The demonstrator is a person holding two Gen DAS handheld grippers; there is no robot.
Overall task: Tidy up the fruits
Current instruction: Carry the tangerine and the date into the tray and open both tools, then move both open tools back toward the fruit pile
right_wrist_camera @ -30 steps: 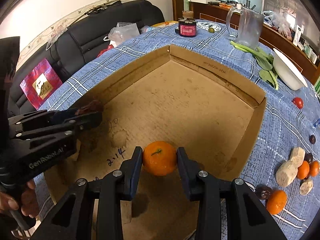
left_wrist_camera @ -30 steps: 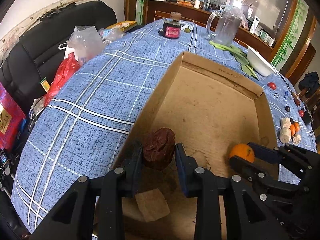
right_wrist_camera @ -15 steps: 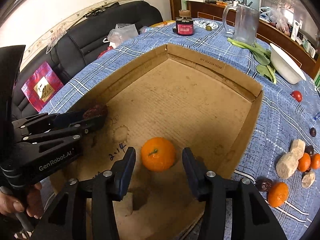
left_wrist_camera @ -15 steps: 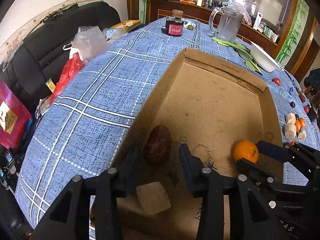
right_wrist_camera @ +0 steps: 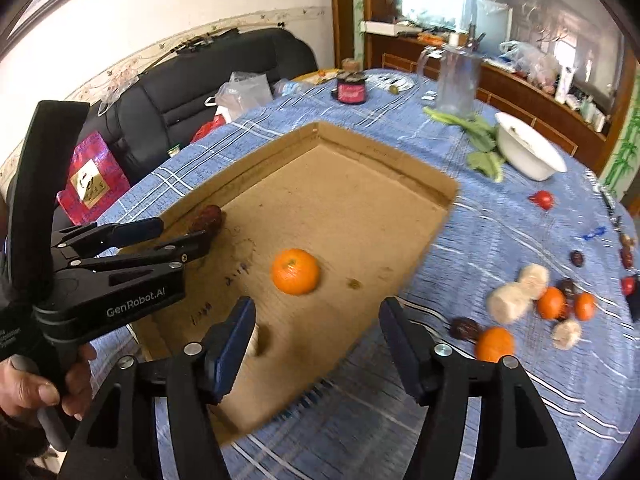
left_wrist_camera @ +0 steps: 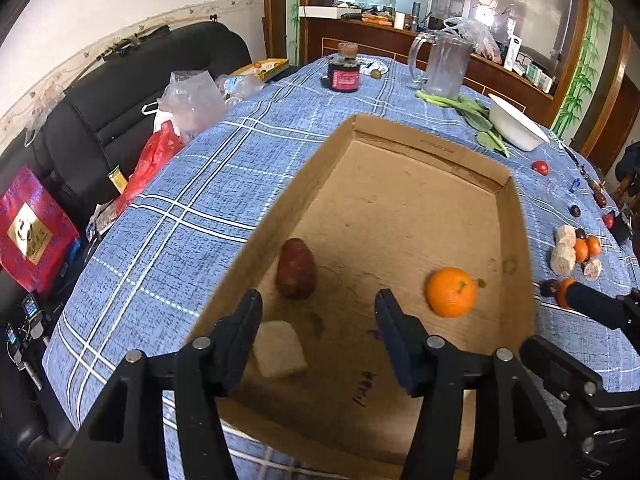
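A mandarin (right_wrist_camera: 295,271) is seen resting on the floor of the shallow cardboard box (left_wrist_camera: 516,240), toward its right wall, with its stem end up. A dark red, wrinkled oblong fruit (left_wrist_camera: 296,268), probably a large date, lies at the foot of the left wall, its long axis running roughly along that wall. A pale cut chunk (left_wrist_camera: 279,349) is also in the box, nearer the front edge.

Neither fruit is held. The jaws of the left hand-held gripper (left_wrist_camera: 318,334) have just been opening and stand moderately wide, with nothing between them; the date lies just ahead of them and slightly to the left. The jaws of the right hand-held gripper (right_wrist_camera: 316,340) have likewise just been opening and are wide apart and empty, the mandarin lying ahead of them and a little left of the centre line.

The fruits not yet sorted are gathered on the blue checked desk (right_wrist_camera: 500,224) to the right of the box: several small mandarins (right_wrist_camera: 494,345), dark dates (right_wrist_camera: 464,329), pale root pieces (right_wrist_camera: 508,303) and small red fruits (right_wrist_camera: 541,199) farther off. This cluster lies to the right of and ahead of the right hand-held gripper, and well apart from the left one, with the box between. The right hand is therefore judged the nearer for the next pick, the closest piece being the mandarin just beyond its right jaw. Being round, it sets no demand on the jaw angle; a date beside it would be better taken across its short axis.
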